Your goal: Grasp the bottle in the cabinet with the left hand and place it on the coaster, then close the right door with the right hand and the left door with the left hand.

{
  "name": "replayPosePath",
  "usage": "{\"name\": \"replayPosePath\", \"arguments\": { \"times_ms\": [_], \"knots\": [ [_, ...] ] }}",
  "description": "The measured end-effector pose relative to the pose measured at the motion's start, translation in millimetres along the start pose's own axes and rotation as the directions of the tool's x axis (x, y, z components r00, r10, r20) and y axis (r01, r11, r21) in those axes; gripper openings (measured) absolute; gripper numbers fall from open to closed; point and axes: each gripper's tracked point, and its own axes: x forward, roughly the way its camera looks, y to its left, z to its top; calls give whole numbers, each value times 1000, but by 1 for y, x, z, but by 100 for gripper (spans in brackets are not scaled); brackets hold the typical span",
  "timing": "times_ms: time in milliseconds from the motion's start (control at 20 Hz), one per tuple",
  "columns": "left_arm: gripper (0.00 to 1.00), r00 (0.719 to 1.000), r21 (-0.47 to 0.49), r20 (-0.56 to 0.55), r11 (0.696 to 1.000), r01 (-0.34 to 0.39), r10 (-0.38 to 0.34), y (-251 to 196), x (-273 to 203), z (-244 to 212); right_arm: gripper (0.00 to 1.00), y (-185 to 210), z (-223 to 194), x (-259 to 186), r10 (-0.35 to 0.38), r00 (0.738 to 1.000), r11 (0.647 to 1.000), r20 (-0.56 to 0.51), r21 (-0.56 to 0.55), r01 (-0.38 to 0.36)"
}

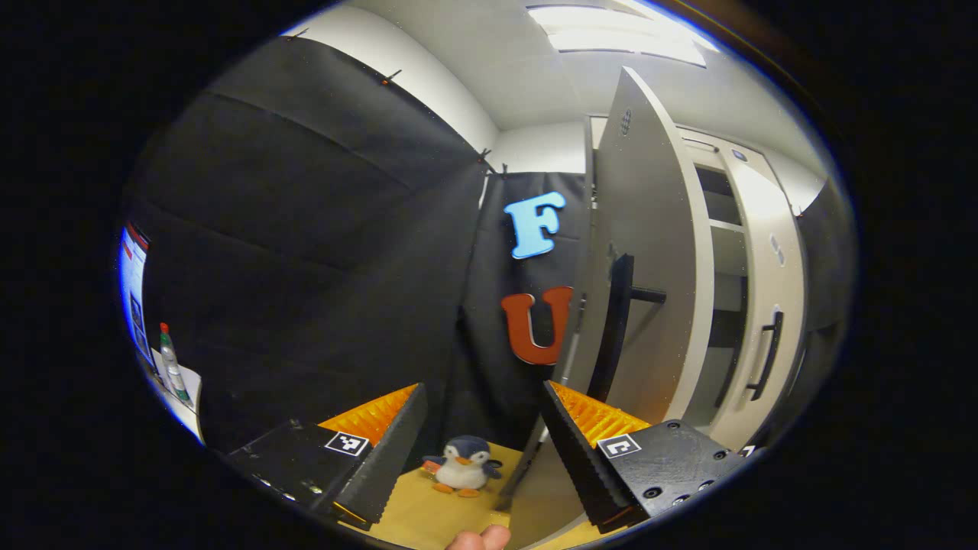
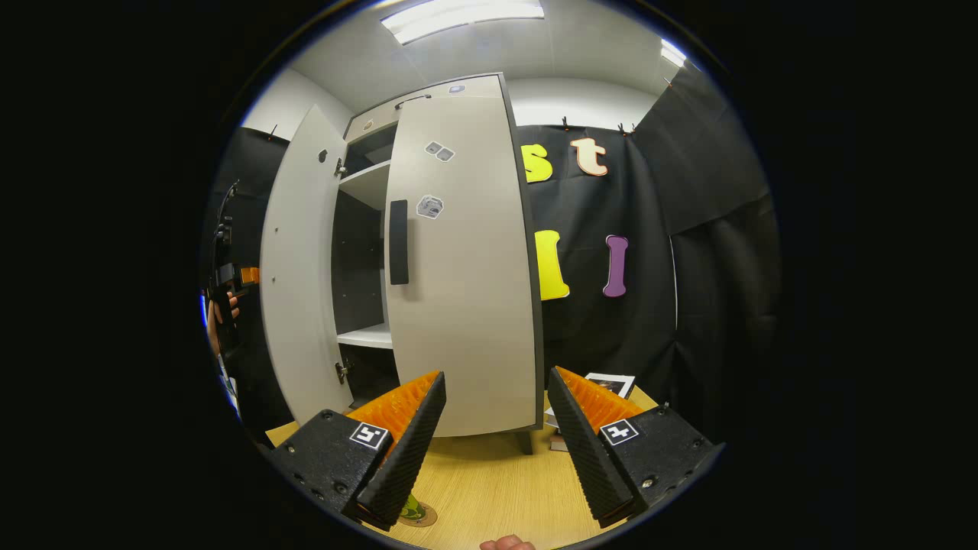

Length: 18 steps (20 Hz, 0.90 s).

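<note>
Left hand-held gripper (image 1: 481, 451) spread wide, nothing between the fingers, pointing toward the edge of the left door (image 1: 649, 252), which stands open at 1 o'clock. Black handle (image 1: 619, 321) on that door just above the right finger. Small penguin toy (image 1: 464, 466) on the wooden surface (image 1: 428, 512) at 6 o'clock, between the fingers.

Right hand-held gripper (image 2: 497, 443) also spread, empty, facing the right door (image 2: 466, 290) at 12 o'clock, nearly shut. Cabinet (image 2: 367, 183) shelves visible in the gap at 10 o'clock. Coaster (image 2: 416, 516) at 7 o'clock on the surface, something green on it behind the left finger; cannot tell if the bottle. A hand (image 2: 218, 321) at 9 o'clock.
</note>
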Motion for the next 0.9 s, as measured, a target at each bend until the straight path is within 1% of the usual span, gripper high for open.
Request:
{"name": "replayPosePath", "arguments": {
  "times_ms": [50, 150, 200, 400, 450, 500, 550, 600, 650, 700, 750, 800, 850, 900],
  "knots": [
    [93, 998, -9, -12, 998, 56, -56, -21, -1, -4, 83, -1, 2, 0, -3, 1000, 1000, 2, -2, 3],
    [93, 986, -39, -30, 986, 163, -164, -59, -2, -12, 83, -4, 5, -3, -13, 1000, 1000, 7, -1, 13],
    [99, 979, -47, -32, 979, 198, -199, -74, -1, -16, 83, -8, 7, -5, -22, 1000, 1000, 11, -3, 22],
    [100, 969, -18, -48, 971, 240, -240, -96, 4, -23, 83, -27, 11, -18, -79, 997, 997, 21, -2, 79],
    [95, 965, -11, -53, 967, 255, -255, -101, 3, -24, 83, -31, 11, -20, -89, 996, 996, 21, 2, 89],
    [95, 963, -2, -58, 965, 263, -263, -105, -1, -28, 83, -34, 10, -21, -99, 995, 995, 21, 6, 99],
    [100, 961, 5, -60, 963, 271, -270, -107, -5, -30, 83, -37, 10, -23, -107, 994, 994, 21, 8, 107],
    [100, 959, 12, -60, 961, 278, -276, -112, -13, -32, 83, -38, 10, -24, -111, 994, 994, 21, 10, 111],
    [95, 957, 14, -62, 959, 283, -282, -115, -20, -34, 83, -38, 11, -25, -112, 993, 994, 22, 11, 112],
    [100, 955, 19, -64, 956, 292, -290, -118, -28, -37, 83, -36, 12, -27, -109, 994, 994, 24, 13, 109],
    [95, 954, 25, -64, 955, 295, -293, -121, -36, -40, 83, -33, 12, -27, -101, 995, 995, 25, 14, 101],
    [99, 955, 25, -62, 956, 292, -290, -122, -44, -46, 83, -29, 10, -28, -91, 996, 996, 24, 14, 90],
    [95, 954, 20, -62, 956, 294, -292, -125, -52, -52, 83, -24, 10, -28, -80, 997, 997, 22, 13, 80],
    [95, 954, 11, -65, 956, 293, -292, -128, -61, -61, 83, -20, 7, -28, -72, 997, 997, 15, 9, 72]
  ]
}}
